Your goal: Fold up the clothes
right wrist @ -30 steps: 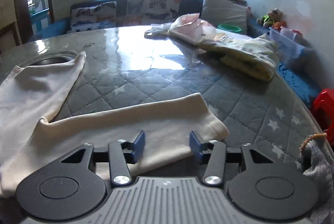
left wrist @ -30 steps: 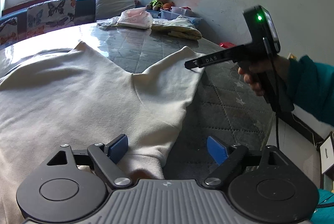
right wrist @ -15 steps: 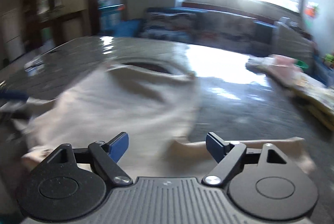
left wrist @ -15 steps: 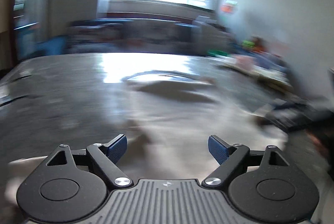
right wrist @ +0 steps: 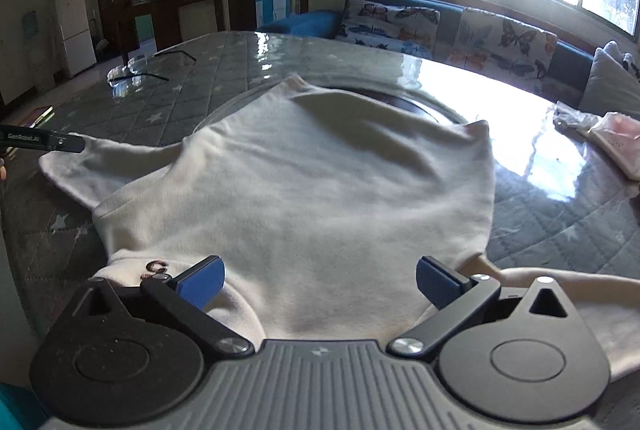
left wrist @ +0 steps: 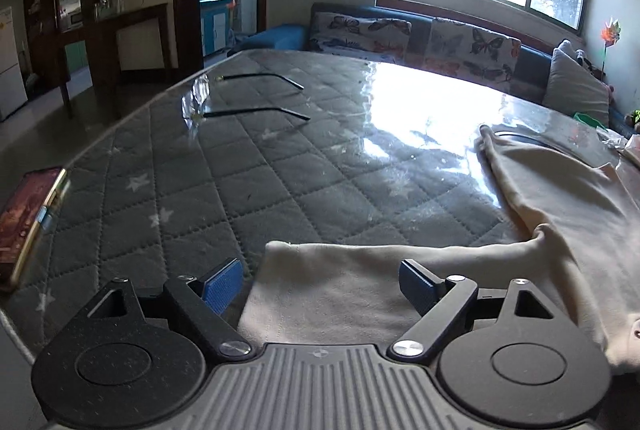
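Note:
A cream long-sleeved top (right wrist: 320, 189) lies spread flat on the quilted grey table (right wrist: 224, 77). In the left wrist view its sleeve end (left wrist: 328, 286) lies between the jaws of my open left gripper (left wrist: 320, 284), and the body (left wrist: 560, 197) runs off to the right. My right gripper (right wrist: 320, 280) is open over the near edge of the top's body. A finger (right wrist: 44, 141) of the left gripper shows in the right wrist view, at the tip of the far-left sleeve.
A pair of glasses (left wrist: 248, 97) lies on the far left of the table. A phone (left wrist: 28, 222) lies at the left edge. Folded clothes (right wrist: 612, 141) sit at the right. A sofa with butterfly cushions (left wrist: 420, 33) runs behind the table.
Both grippers have swung left. The left one moved from the top's body to its left sleeve end. The right one opened wider and moved from the right sleeve to the body.

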`<state>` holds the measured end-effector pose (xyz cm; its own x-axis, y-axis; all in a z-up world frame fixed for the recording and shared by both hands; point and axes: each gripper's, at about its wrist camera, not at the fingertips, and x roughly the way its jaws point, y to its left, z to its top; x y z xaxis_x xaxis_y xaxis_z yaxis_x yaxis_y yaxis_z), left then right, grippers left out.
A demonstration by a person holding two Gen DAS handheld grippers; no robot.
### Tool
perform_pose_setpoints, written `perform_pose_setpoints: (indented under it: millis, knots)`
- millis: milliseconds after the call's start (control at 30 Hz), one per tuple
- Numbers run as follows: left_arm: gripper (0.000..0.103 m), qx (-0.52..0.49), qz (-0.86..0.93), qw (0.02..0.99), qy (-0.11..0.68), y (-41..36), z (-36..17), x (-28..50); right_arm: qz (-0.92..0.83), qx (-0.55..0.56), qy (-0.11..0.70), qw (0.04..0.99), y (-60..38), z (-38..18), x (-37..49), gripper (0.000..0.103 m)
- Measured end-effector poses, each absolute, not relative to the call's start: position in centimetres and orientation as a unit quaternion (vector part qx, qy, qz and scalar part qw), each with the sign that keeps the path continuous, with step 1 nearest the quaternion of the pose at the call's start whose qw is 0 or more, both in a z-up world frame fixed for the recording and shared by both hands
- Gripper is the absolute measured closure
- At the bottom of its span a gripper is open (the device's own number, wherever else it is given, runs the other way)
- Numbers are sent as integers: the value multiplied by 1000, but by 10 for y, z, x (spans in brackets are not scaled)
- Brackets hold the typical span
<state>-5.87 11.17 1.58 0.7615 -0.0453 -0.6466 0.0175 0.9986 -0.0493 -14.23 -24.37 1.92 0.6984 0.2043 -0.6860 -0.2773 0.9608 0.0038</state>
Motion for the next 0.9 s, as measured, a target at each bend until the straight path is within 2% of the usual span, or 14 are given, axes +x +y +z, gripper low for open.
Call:
perform_pose_setpoints:
  millis: [67, 100, 200, 267, 367, 700, 900]
  knots:
    - [34, -20, -17, 938, 345, 113, 14, -58, 131, -51, 370, 918, -242, 16, -142, 0]
    - [37, -19, -17, 938, 345, 114, 13, -58, 131, -51, 373, 917, -241, 14, -141, 0]
    - [58, -19, -18, 939, 344, 117, 10, -57, 128, -49, 380, 915, -242, 11, -140, 0]
    - [79, -19, -20, 939, 342, 119, 11, -55, 128, -47, 383, 914, -242, 9, -139, 0]
    - [90, -11, -8, 941, 339, 121, 12, -49, 128, -47, 385, 913, -242, 7, -139, 0]
    - [92, 134, 27, 954, 266, 98, 29, -21, 131, -49, 384, 913, -242, 6, -139, 0]
    - [81, 214, 45, 935, 280, 86, -2, 3, 137, -53, 384, 911, -243, 6, -139, 0]
